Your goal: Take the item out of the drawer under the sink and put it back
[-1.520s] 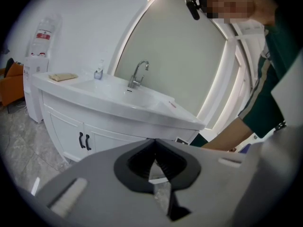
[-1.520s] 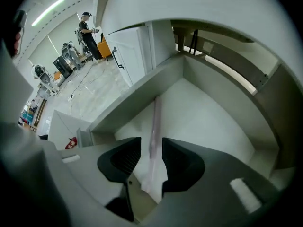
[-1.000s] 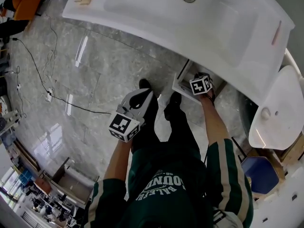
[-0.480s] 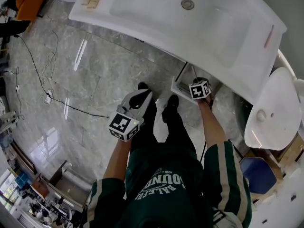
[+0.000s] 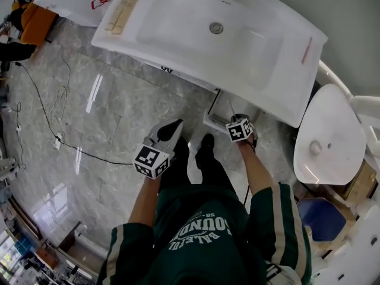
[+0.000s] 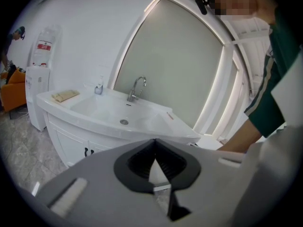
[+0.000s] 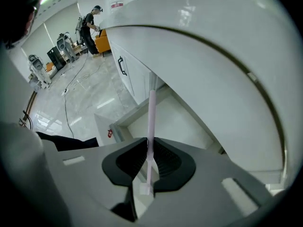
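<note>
A thin pale pink stick (image 7: 151,112) stands upright between the jaws of my right gripper (image 7: 149,148), which is shut on it near its lower end. That gripper (image 5: 240,128) points steeply down over the open white drawer (image 7: 124,116) under the sink (image 5: 208,31). In the head view the drawer (image 5: 215,116) juts out below the basin's front edge. My left gripper (image 5: 172,128) hangs over the floor to the left of the drawer. Its jaws (image 6: 155,143) are shut with nothing in them, facing the sink (image 6: 113,115).
A white toilet (image 5: 329,135) stands right of the drawer, with a blue bin (image 5: 323,218) beyond it. A black cable (image 5: 59,141) runs across the marble floor at left. A black handle (image 7: 121,65) marks the cabinet doors. A second pink stick (image 5: 306,50) and a wooden piece (image 5: 120,13) lie on the counter.
Both grippers have risen, the right one more, up over the open drawer. The head view now takes in more of the sink top and the tap.
</note>
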{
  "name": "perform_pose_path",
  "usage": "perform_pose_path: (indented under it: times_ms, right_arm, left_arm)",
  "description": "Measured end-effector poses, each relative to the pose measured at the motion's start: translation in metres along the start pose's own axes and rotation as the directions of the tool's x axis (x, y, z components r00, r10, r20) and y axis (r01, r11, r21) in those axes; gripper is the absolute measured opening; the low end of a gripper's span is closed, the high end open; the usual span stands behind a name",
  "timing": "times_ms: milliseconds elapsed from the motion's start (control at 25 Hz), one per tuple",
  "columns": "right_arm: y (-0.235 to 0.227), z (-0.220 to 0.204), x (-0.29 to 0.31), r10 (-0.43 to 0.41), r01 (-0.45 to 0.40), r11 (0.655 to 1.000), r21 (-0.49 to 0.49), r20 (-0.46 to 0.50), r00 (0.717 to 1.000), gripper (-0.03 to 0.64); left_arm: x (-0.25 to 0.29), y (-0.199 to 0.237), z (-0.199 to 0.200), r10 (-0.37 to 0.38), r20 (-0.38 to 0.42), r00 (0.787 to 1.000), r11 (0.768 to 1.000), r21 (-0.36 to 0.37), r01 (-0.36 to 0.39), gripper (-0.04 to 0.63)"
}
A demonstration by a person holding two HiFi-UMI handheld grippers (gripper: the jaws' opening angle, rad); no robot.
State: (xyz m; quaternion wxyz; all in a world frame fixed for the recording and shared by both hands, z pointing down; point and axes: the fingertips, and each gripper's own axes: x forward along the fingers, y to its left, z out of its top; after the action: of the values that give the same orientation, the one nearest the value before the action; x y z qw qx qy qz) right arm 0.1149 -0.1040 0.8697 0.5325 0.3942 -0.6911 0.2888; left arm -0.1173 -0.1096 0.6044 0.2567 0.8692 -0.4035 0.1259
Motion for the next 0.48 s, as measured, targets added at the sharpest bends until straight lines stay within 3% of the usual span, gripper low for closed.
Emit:
perform_pose_path:
  times_ms: [240,480]
  right_arm:
    - [0.003,0.011,-0.051,-0.016,0.016,1.0,-0.004,0.087,0.996,0.048]
    - [0.026,0.035,-0.094,0.04,-0.046,0.999,0.025,0.206,0.978,0.048]
  left_arm:
    - [0.001,-0.009,0.02,-0.018,0.039,0.999,1.0,0.008,0.017,0.049]
    - [-0.003,-0.012,0.035,-0.001,0.045,0.999,0.999,0.048,-0.001,0.051]
